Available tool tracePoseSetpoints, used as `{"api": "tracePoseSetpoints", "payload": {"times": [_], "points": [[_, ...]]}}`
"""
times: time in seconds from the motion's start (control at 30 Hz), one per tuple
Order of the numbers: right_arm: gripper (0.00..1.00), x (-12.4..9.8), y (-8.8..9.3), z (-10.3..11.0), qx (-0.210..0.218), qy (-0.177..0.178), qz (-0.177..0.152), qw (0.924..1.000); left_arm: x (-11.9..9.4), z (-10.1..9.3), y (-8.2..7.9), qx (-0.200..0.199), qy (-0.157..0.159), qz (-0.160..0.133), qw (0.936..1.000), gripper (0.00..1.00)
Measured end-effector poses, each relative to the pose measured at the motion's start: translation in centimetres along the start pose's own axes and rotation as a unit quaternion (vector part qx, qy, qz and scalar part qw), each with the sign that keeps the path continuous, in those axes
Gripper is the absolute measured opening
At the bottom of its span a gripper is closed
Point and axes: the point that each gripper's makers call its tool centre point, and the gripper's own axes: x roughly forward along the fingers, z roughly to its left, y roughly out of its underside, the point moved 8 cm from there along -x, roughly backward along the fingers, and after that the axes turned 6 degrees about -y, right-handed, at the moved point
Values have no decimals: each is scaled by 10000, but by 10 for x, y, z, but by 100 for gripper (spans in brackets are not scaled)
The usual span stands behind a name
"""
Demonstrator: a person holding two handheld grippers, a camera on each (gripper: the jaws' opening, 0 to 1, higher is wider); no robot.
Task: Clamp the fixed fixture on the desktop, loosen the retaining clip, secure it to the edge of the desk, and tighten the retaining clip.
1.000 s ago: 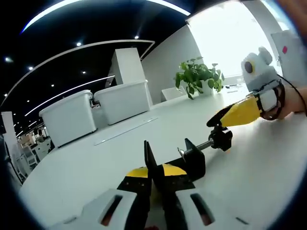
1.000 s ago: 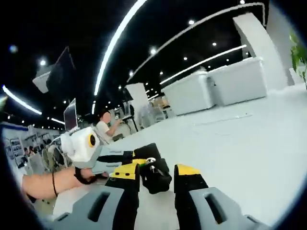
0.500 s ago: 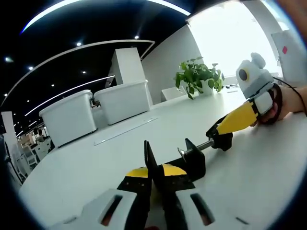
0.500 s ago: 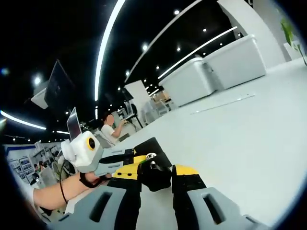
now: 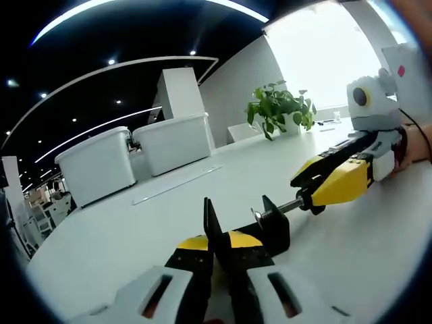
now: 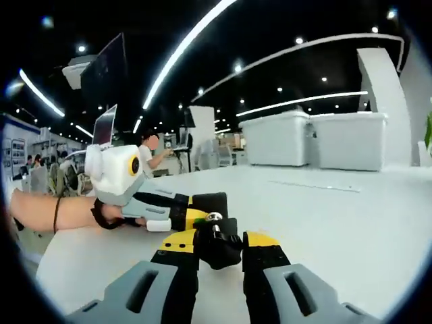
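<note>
My left gripper (image 5: pixel 214 248) is clamped on the black fixture (image 5: pixel 266 226) resting on the white desk (image 5: pixel 135 236); my right gripper (image 6: pixel 221 251) pinches its screw knob (image 6: pixel 219 246), beyond which sit two white bins (image 5: pixel 135 152) and a plant (image 5: pixel 278 108)

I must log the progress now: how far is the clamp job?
Done: the left gripper is shut on the black clamp, which stands on the white desk. In hand: the right gripper has its fingers around the screw knob, apparently loosening it. Left: fitting it to the desk edge and tightening.
</note>
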Motion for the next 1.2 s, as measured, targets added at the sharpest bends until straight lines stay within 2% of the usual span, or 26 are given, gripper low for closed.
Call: {"api": "tracePoseSetpoints", "payload": {"times": [0.07,0.2,0.33,0.4,0.47,0.53,0.57,0.63,0.73,0.87,0.9,0.93,1.0,1.07,1.13,1.2], "points": [[23,0,-1,1,-180,51,44,9998,0,0,0,-2,-4,0,10000,7],[23,0,-2,9,-1247,210,203,9918,4,0,1,14,15,-12,10000,7],[23,1,-2,13,-1646,259,282,9856,5,1,1,-14,35,0,10000,7],[23,1,-3,14,-2007,276,327,9787,5,1,1,-12,33,1,10000,7],[23,0,-4,17,-2661,294,462,9624,5,1,1,-15,44,-3,10000,7],[23,0,-3,21,-3023,323,540,9511,5,0,1,-11,59,-15,10000,7],[23,0,-3,23,-3283,342,579,9422,5,0,1,-10,65,-19,10000,7],[23,1,-2,25,-3361,398,602,9391,5,0,2,-13,59,-20,10000,7],[23,0,-2,23,-3254,391,563,9431,5,0,2,-14,51,-23,10000,7],[23,0,-2,22,-3211,373,542,9448,4,0,1,22,28,-28,10000,7],[23,0,-2,21,-3173,375,526,9461,4,0,1,21,25,-27,10000,7],[22,0,-3,20,-3044,369,476,9506,4,0,1,20,25,-25,10000,7],[20,-2,-4,17,-2334,350,325,9712,3,0,1,13,32,-26,10000,7],[22,-6,-5,10,-1232,322,122,9918,3,0,1,15,28,-26,10000,7],[28,-9,-9,3,-483,122,-180,9986,2,0,1,11,25,-27,10000,7],[29,-15,-13,-5,450,85,-547,9975,2,0,1,21,15,-31,10000,7]]}}
